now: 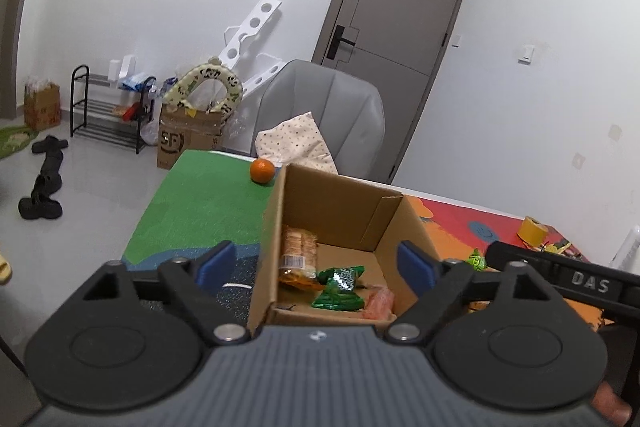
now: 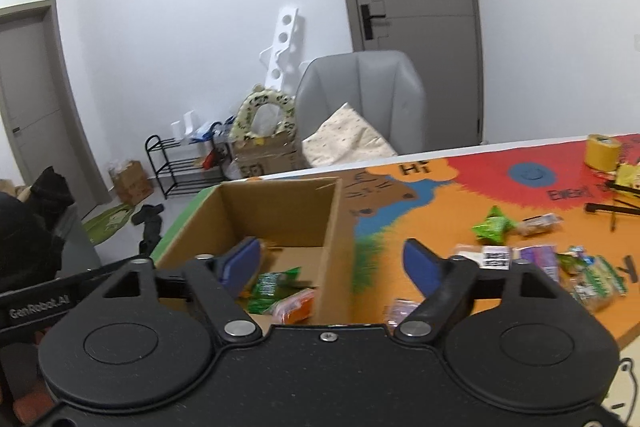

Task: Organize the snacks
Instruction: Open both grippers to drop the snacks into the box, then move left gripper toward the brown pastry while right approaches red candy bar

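The open cardboard box sits on the colourful mat, holding a clear cracker pack at 9 o'clock, a crinkled green packet in the middle and an orange-pink wrapper at 4 o'clock. Both the left gripper and right gripper gape wide, empty. Loose snacks lie at 3 o'clock of the box; an orange rests at its 11 o'clock

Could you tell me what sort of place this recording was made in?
Most likely a room in a home. A shoe rack stands by the wall with shoes on the floor, a grey padded chair holds a pillow, and the table wears a colourful cartoon mat strewn with snacks.
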The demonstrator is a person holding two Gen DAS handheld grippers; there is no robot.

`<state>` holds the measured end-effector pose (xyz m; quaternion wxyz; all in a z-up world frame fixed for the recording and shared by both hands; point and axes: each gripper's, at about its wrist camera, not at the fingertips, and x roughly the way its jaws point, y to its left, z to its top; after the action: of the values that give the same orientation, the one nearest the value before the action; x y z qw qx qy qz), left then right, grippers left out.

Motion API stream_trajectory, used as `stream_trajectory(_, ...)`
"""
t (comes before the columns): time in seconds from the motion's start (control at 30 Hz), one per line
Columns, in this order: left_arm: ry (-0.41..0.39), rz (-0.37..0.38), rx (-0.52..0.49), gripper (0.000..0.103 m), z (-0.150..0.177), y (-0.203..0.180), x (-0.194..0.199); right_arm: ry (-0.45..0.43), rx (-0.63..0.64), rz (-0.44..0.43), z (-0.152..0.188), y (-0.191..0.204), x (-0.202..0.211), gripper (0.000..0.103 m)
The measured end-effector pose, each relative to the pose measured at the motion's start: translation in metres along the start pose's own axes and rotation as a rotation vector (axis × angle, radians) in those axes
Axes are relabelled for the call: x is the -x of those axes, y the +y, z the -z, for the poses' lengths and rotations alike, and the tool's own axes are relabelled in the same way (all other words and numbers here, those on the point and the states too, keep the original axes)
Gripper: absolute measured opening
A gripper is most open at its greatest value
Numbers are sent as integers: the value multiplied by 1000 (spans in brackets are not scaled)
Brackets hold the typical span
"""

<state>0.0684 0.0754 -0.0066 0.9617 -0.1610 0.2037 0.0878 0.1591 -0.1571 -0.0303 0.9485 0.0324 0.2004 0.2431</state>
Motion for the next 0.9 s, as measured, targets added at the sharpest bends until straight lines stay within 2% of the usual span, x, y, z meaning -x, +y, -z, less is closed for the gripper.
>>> stream_trajectory(0.07, -4, -13, -7, 93, 0, -6, 1, -2, -22, 0, 2, -10, 5, 97)
stream_trajectory(0.2, -2, -10, -35, 95, 2, -17, 2, -3, -35, 9, 6, -24, 13, 102)
stream_trajectory(0.57, 16, 17, -108, 95, 9, -50, 4, -3, -114, 55, 19, -64, 31, 103)
stream_trajectory(0.9, 48, 81, -172, 95, 22, -85, 0, -23, -201, 114, 32, -108, 54, 103)
